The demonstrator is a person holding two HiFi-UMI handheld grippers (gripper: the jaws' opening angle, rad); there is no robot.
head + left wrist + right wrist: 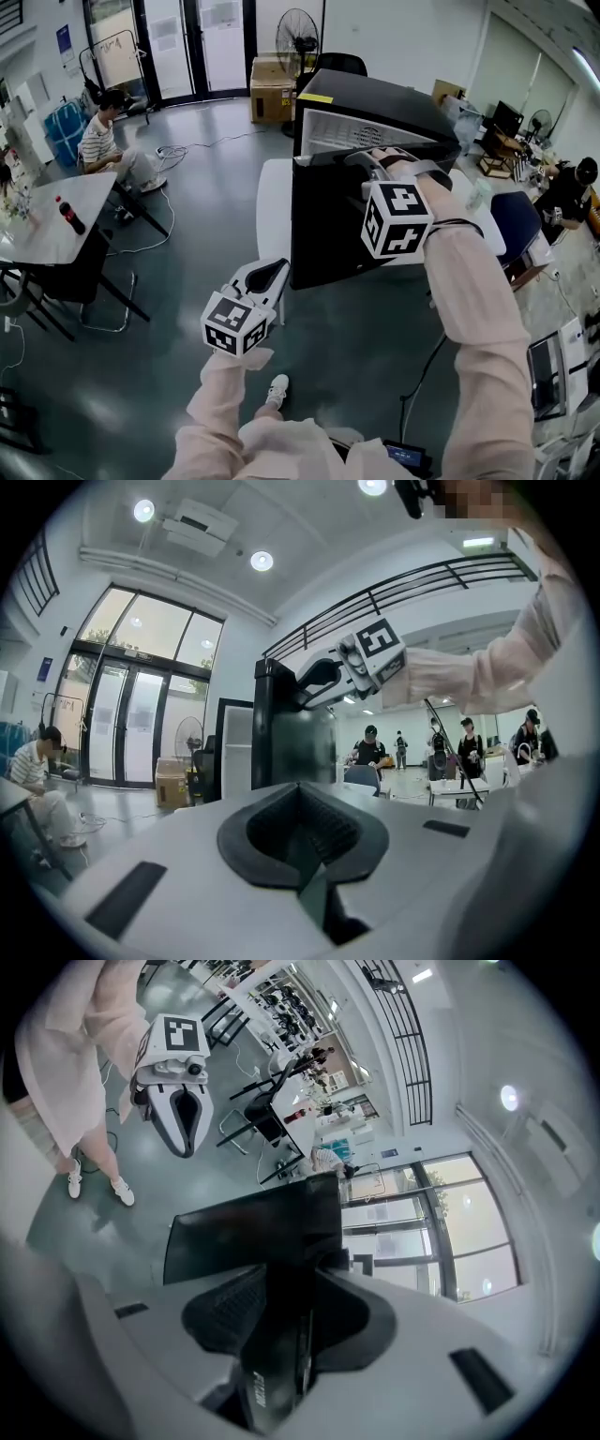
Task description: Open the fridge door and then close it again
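Door (pixel 323 225), black, stood swung open toward the person, hinged out from the front of the fridge (pixel 375 108), with the white interior showing behind its top edge.

Nearest the person, the left gripper (pixel 270 275) was held low and left of the door, apart from it. Its jaws were together with nothing between them.

Further out, the right gripper (pixel 366 167) sat at the top edge of the door. The right gripper view showed the jaws clamped on that black edge, the panel running between the pads.

The fridge stood on a white surface (pixel 272 202), a strip of which was visible left of the door.

Beyond it, against the far wall, were a cardboard box (pixel 272 89) and a fan (pixel 297 37). At far left a person (pixel 103 141) sat near a table (pixel 37 244) carrying a dark bottle (pixel 71 216).
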